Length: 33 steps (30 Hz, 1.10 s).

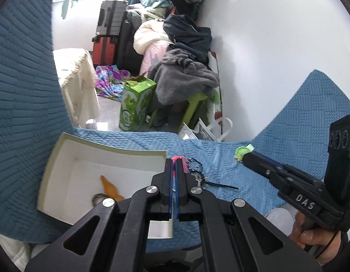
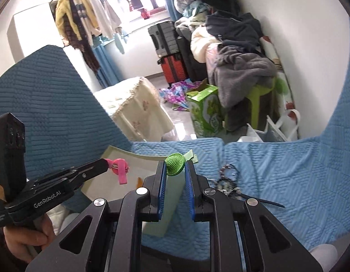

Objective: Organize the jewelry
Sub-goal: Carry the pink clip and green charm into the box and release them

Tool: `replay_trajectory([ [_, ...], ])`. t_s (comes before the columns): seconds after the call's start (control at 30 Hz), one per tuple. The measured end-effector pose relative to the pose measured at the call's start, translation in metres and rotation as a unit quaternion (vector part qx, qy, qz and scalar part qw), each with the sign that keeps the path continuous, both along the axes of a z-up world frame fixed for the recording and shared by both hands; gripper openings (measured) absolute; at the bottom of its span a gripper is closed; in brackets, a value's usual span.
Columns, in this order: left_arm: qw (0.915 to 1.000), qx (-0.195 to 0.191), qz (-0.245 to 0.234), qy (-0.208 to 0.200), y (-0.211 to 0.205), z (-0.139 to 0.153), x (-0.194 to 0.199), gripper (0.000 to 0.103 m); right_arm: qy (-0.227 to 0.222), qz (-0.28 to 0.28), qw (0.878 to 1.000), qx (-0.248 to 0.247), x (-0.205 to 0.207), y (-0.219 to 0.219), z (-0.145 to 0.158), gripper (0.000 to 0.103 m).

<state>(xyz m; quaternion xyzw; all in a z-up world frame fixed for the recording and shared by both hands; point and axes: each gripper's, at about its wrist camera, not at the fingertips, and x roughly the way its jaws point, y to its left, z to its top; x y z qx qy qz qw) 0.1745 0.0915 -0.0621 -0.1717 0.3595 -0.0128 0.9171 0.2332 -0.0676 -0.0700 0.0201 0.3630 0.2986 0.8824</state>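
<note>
"DAS" on right hand-held gripper [image 1: 239, 156]; "GenRobot.AI" on left hand-held gripper [image 2: 107, 163].

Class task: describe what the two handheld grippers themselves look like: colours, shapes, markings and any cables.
Both are black pistol-grip tools with silver pivot bolts and blue finger pads. The left gripper reads "GenRobot.AI" in white; the right gripper reads "DAS". Each carries a black camera block on top. A thin black cable runs by the bare right hand.
</note>
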Motion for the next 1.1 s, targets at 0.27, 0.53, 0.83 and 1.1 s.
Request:
replay_trajectory([
  [0.27,0.9991,0.001,0.037,0.02,0.04,-0.026,-0.005,0.001,0.021,0.034,0.999,-0.022,0.001,0.051,-0.028,0.014],
  [0.53,0.9962,-0.018,0.061,0.06,0.062,-0.073,-0.005,0.001,0.063,0.078,0.993,-0.063,-0.002,0.089,-0.077,0.014],
  [0.83,0.9939,-0.048,0.067,0.073,0.071,-0.092,-0.016,0.001,0.078,0.089,0.988,-0.098,-0.004,0.107,-0.107,0.015],
  [1.1,0.9952,-0.049,0.067,0.052,0.07,-0.075,-0.025,0.001,0.071,0.075,0.99,-0.092,-0.005,0.1,-0.088,0.018],
])
